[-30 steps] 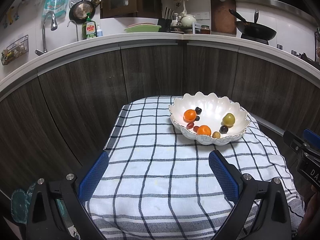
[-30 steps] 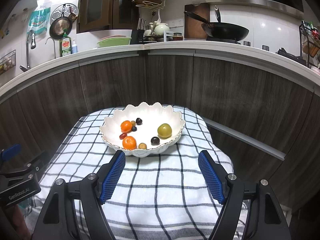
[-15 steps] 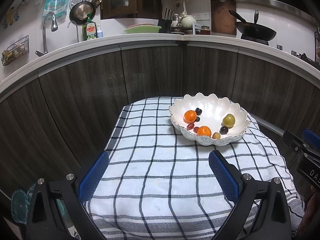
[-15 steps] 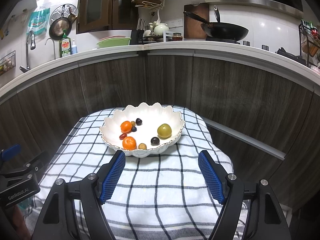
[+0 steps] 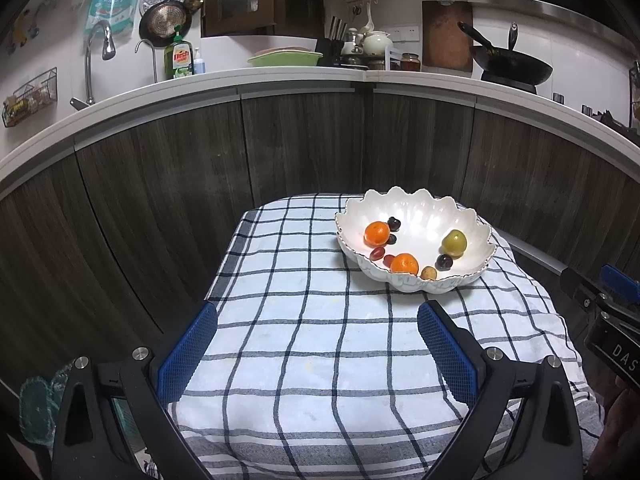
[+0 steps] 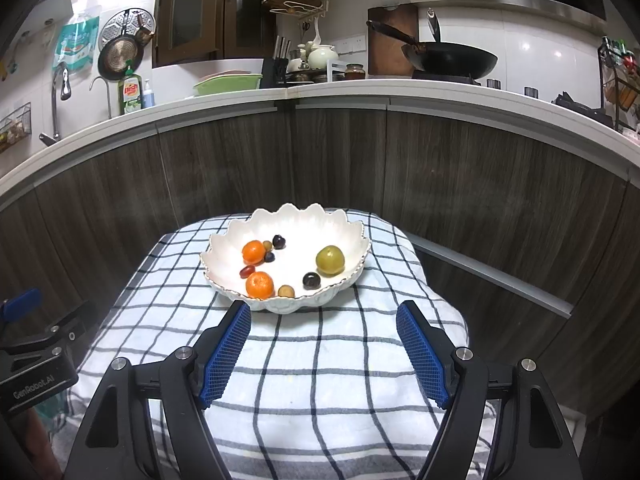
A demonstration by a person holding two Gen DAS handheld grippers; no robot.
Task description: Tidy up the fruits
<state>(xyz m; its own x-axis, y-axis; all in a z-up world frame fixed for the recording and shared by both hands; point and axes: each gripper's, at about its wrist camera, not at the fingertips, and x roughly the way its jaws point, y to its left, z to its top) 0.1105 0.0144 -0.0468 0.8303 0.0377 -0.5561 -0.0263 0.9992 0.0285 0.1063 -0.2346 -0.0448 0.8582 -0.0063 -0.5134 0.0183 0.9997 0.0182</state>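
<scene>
Fruits [image 6: 329, 260] fill a bowl [image 6: 348, 220] on checked cloth [image 6: 320, 360].

A glossy white ceramic bowl [image 6: 352, 240] with a thin gilt rim is sitting on a soft woven checked cloth [image 6: 320, 360], matt and slightly rumpled. The two oranges [image 6: 259, 285] are showing a dimpled, faintly shiny peel; the green fruit [image 6: 330, 260] is looking smooth. The blue pads [image 6: 226, 350] are looking like finely textured rubber on matt black plastic arms. Behind, dark wood-grain cabinet panels [image 6: 224, 168] are lying under a smooth pale counter [image 6: 340, 92], with a matt black wok [image 6: 452, 58].
</scene>
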